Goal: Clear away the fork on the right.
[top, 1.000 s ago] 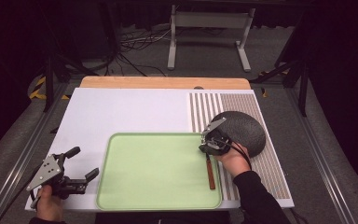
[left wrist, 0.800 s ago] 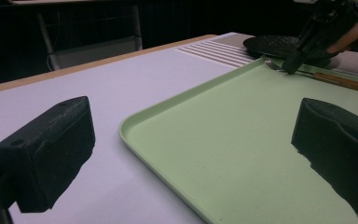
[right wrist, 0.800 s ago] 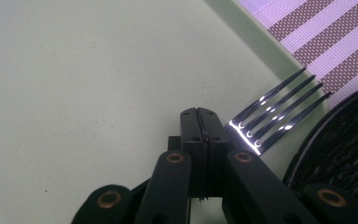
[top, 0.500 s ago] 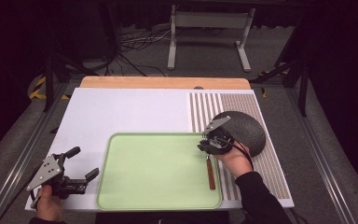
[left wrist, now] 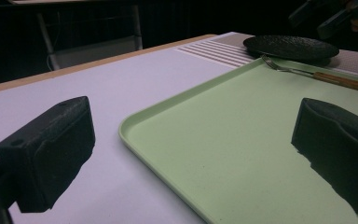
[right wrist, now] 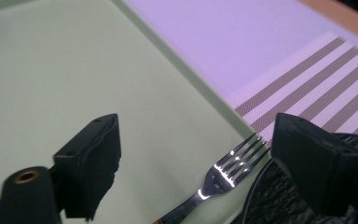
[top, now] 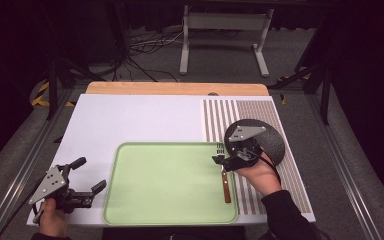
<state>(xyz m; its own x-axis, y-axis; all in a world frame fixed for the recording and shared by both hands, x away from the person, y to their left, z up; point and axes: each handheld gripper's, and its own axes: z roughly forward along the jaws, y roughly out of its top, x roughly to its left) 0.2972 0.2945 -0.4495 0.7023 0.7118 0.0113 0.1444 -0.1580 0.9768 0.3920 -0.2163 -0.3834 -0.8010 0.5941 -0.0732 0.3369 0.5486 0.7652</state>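
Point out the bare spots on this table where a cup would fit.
Most of the green tray is bare, left of the fork along its right edge. The white mat beyond the tray is bare too. It is crowded at the right, where the dark plate and right gripper sit.

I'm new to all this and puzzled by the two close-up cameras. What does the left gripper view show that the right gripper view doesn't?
Left gripper view alone: the fork's wooden handle, the whole black plate seen low from the side, the table's wooden far edge, and the other hand-held tool in the top corner.

Right gripper view alone: the fork's tines up close, gleaming beside the plate's rim, near the tray's edge.

Both: the green tray, the fork, the dark plate, the striped placemat, the white table surface, and each tool's own open black jaws.
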